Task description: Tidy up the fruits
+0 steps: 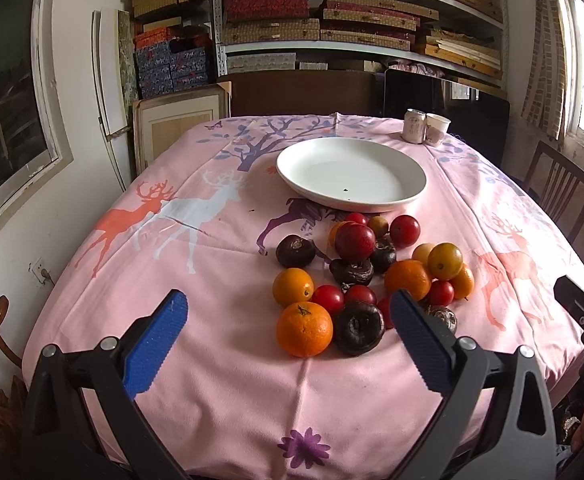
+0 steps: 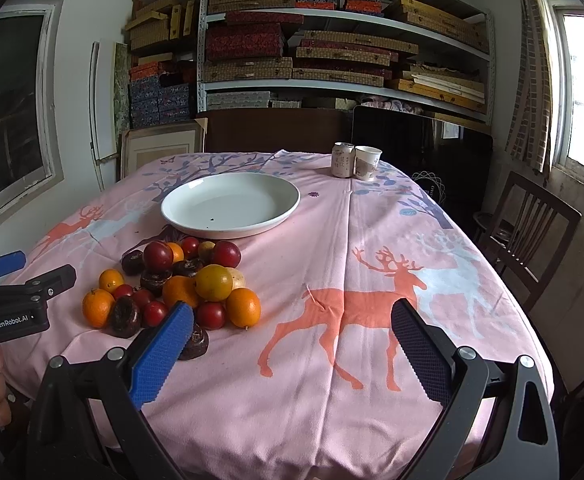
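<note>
A heap of fruit lies on the pink deer-print tablecloth (image 1: 219, 360): oranges (image 1: 304, 328), red plums (image 1: 354, 241), yellow plums (image 1: 445, 261) and dark brown water chestnuts (image 1: 358, 328). Just behind the heap sits a white plate (image 1: 352, 174) with nothing in it but a few dark specks. My left gripper (image 1: 287, 312) hovers open over the near edge of the table, the front orange between its blue fingers with clear gaps on both sides. In the right wrist view the heap (image 2: 211, 282) is at the left, the plate (image 2: 230, 204) behind it. My right gripper (image 2: 292, 328) is open over bare cloth.
A drink can (image 2: 343, 160) and a paper cup (image 2: 367, 163) stand at the far right of the table. Wooden chairs (image 2: 532, 232) flank the right side. Shelves of boxes (image 2: 332, 40) fill the back wall. The other gripper (image 2: 15, 304) and a hand show at the left.
</note>
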A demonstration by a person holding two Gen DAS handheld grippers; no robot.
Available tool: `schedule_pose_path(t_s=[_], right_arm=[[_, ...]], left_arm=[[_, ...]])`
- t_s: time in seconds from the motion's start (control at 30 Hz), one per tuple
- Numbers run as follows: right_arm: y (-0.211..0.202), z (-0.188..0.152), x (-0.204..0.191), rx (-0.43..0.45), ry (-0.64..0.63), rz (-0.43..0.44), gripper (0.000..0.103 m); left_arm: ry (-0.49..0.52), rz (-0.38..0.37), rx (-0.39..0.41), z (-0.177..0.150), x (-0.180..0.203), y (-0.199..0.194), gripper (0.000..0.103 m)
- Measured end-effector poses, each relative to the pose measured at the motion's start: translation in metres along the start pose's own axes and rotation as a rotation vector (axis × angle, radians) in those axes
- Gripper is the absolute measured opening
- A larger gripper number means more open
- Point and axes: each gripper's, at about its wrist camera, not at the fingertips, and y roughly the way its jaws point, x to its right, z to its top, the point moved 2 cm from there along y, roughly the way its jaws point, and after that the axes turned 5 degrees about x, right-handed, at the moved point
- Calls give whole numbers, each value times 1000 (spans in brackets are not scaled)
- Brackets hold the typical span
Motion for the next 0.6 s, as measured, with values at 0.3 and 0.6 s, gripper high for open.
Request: schedule_pose_path(t_s=[0.3, 0.6], right_arm=[[0, 1, 0, -1, 0, 0, 99], [-2, 1, -2, 1, -2, 1, 99]], left_arm=[[-1, 0, 0, 0, 0, 0, 99], [-3, 2, -1, -1, -2, 1, 99]])
